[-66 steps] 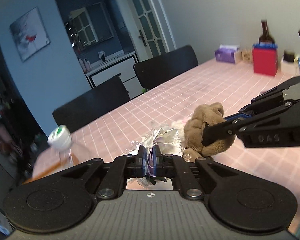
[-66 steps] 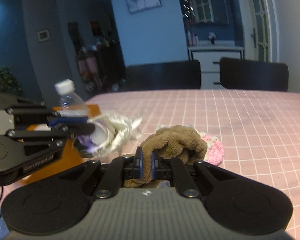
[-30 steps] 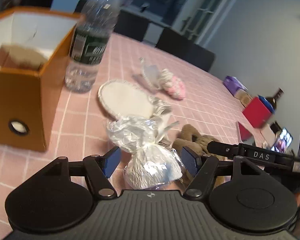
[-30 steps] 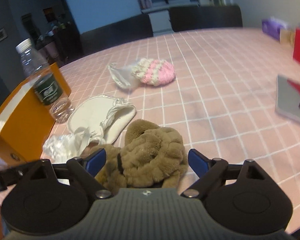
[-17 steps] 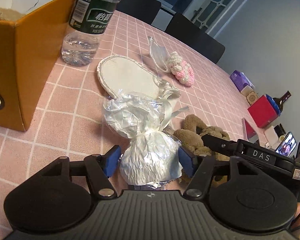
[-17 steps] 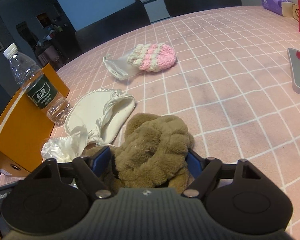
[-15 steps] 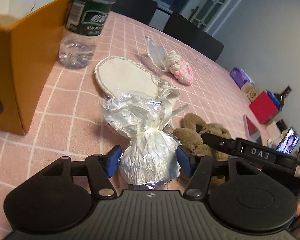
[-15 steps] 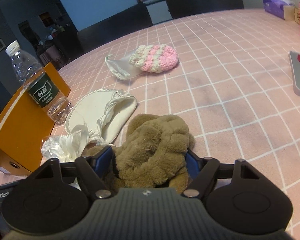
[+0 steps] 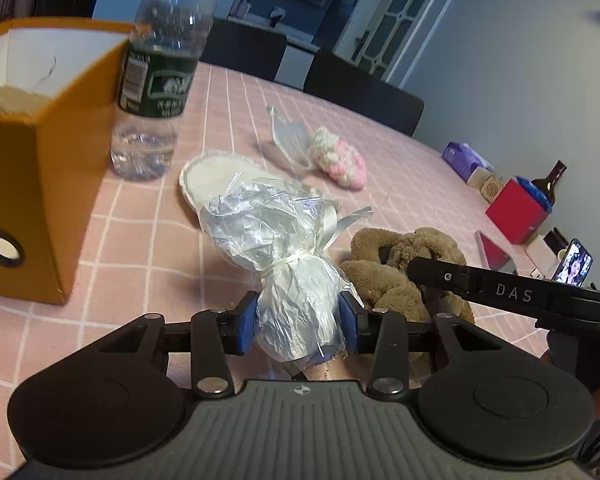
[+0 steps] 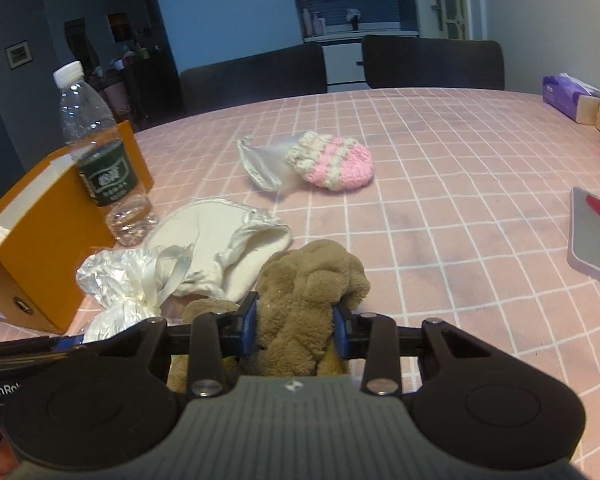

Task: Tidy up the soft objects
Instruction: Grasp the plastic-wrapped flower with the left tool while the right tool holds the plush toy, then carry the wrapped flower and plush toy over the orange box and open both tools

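- My left gripper point(image 9: 298, 322) is closing on a small bundle wrapped in crinkly clear plastic point(image 9: 296, 312); its blue pads point(image 9: 247, 322) already touch the wrapped lower part on both sides.
- The bundle lies on the pink checked table point(image 9: 148, 236), tied at the waist with a pale ribbon point(image 9: 336, 224), and its loose plastic top fans out away from me.
- My right gripper point(image 10: 296, 330) is closing on a brown plush toy point(image 10: 308, 292), and the pads press into the fur from both sides.
- The plush toy lies on the table just beside the plastic bundle; in the left wrist view a finger of my right gripper reaches across it.
- A white cloth pouch point(image 10: 220, 240) lies flat just behind the bundle and the plush toy.
- Farther back sits a pink and white knitted piece point(image 10: 332, 162), with a clear plastic bag point(image 10: 260, 166) touching its left side.
- An orange box point(image 9: 48, 152) stands open at my left, something beige showing inside it.
- A water bottle point(image 9: 158, 80) with a green label stands upright just beside the box.
- A red box point(image 9: 516, 210) and a dark bottle point(image 9: 550, 178) stand at the far right of the table.
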Demonstrator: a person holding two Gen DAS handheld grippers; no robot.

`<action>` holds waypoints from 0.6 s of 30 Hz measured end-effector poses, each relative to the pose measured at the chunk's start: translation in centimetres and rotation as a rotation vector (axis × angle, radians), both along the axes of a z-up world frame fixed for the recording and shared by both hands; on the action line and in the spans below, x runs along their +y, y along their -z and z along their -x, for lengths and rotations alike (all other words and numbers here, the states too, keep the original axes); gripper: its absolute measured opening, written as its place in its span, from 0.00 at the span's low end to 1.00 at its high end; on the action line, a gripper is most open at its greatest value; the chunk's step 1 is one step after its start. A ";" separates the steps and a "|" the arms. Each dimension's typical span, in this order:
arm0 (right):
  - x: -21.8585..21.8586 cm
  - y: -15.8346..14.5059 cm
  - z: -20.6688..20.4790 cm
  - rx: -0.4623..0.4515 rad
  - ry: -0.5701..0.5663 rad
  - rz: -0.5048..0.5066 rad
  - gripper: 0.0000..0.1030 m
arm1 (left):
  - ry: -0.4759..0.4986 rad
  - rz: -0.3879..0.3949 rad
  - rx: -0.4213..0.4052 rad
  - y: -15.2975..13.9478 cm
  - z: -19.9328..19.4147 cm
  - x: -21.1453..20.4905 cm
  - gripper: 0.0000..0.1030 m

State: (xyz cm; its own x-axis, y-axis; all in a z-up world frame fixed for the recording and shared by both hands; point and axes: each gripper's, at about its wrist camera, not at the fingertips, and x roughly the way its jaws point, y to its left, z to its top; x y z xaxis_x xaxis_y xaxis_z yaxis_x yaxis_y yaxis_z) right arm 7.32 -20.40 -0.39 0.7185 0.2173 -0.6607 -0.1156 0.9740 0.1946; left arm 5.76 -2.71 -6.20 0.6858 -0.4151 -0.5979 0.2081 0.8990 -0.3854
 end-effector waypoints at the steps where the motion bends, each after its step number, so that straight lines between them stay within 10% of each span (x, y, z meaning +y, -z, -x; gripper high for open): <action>1: 0.1 -0.4 0.2 -0.010 -0.004 0.004 0.35 | 0.002 0.005 -0.013 -0.4 0.3 0.2 0.46; 10: 2.1 -6.4 1.4 -0.130 -0.140 -0.029 0.35 | -0.034 0.007 -0.174 -6.3 3.6 4.4 0.46; 18: 9.2 -11.8 1.0 -0.273 -0.372 0.001 0.36 | -0.145 -0.173 -0.253 -11.6 4.3 11.3 0.46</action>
State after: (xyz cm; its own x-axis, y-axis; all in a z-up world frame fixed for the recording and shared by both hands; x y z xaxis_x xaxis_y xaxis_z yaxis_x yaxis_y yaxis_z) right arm 6.33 -11.21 11.42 0.7395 0.4927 -0.4587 -0.5042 0.8569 0.1077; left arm 1.46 8.62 5.38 0.8660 -0.2095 -0.4540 0.1430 0.9738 -0.1766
